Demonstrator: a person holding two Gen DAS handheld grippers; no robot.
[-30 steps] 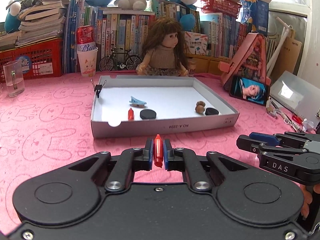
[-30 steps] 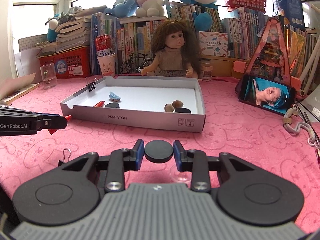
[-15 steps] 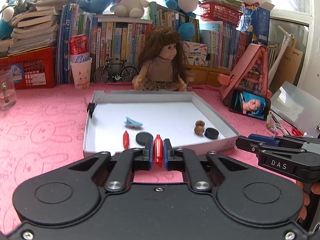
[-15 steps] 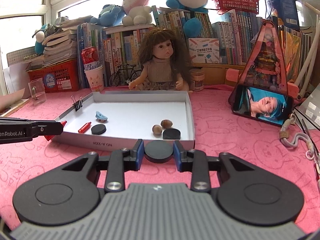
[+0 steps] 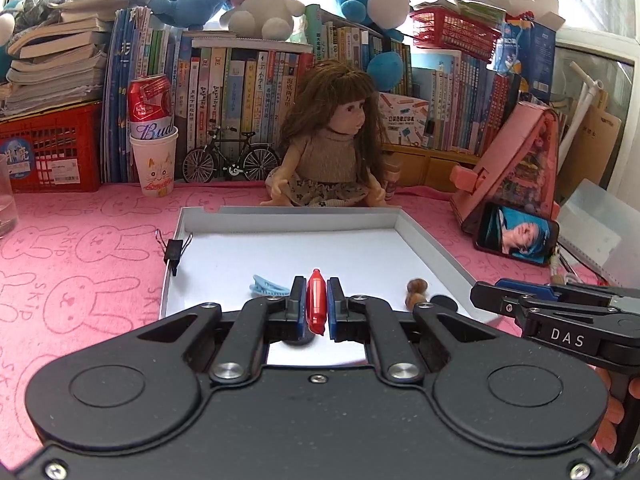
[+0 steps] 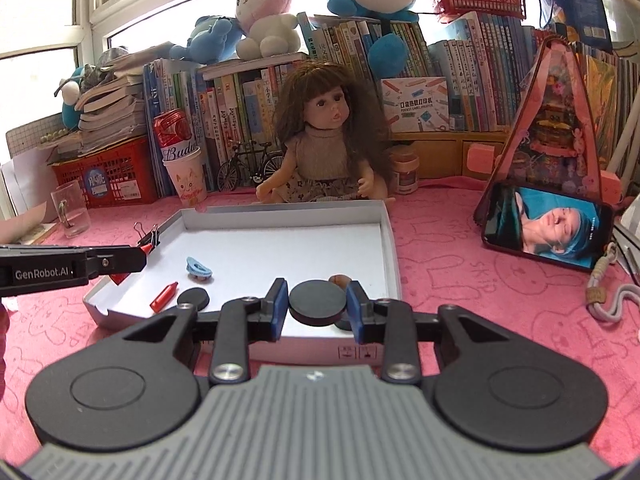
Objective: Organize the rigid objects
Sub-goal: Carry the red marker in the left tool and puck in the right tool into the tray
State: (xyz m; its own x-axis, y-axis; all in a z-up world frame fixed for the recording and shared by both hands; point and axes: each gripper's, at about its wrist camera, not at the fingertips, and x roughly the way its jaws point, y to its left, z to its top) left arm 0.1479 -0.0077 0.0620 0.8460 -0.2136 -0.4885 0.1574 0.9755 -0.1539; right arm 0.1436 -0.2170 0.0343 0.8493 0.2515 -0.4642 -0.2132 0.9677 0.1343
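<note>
Red plastic fills the gap of your left tongs (image 5: 316, 307): a small red crayon-shaped piece (image 5: 315, 300) stands nearly upright between the blue pads, which are closed tight against its sides, its pointed tip up. It hangs over the near part of the white cardboard tray (image 5: 416, 236), not resting on the floor of it. Your right tongs (image 6: 317, 305) are closed on a black disc (image 6: 317, 301), the pads pressing its opposite edges and the disc lying roughly flat, held above the tray's near wall (image 6: 304, 350). In the right wrist view your left tongs come in from the left edge over the tray's left wall, the red piece's tip just showing at their end; in the left wrist view your right tongs reach in from the right, just beside the tray's near right corner. Inside the tray lie a second red piece (image 6: 164, 296) and a second black disc (image 6: 193, 299) close together near the front left, a light blue hair clip (image 6: 198, 269) just behind them, a brown nut-like object (image 5: 416, 292) towards the right with another black disc (image 5: 444, 301) just beside it. A black binder clip (image 5: 174, 250) is clipped on the tray's left wall. The tray rests on a counter covered by a pink cloth (image 5: 80, 256) with rabbit outlines. Beyond the tray's far wall sits a doll (image 5: 332, 148), and a phone (image 6: 546, 236) leans to the right.
</note>
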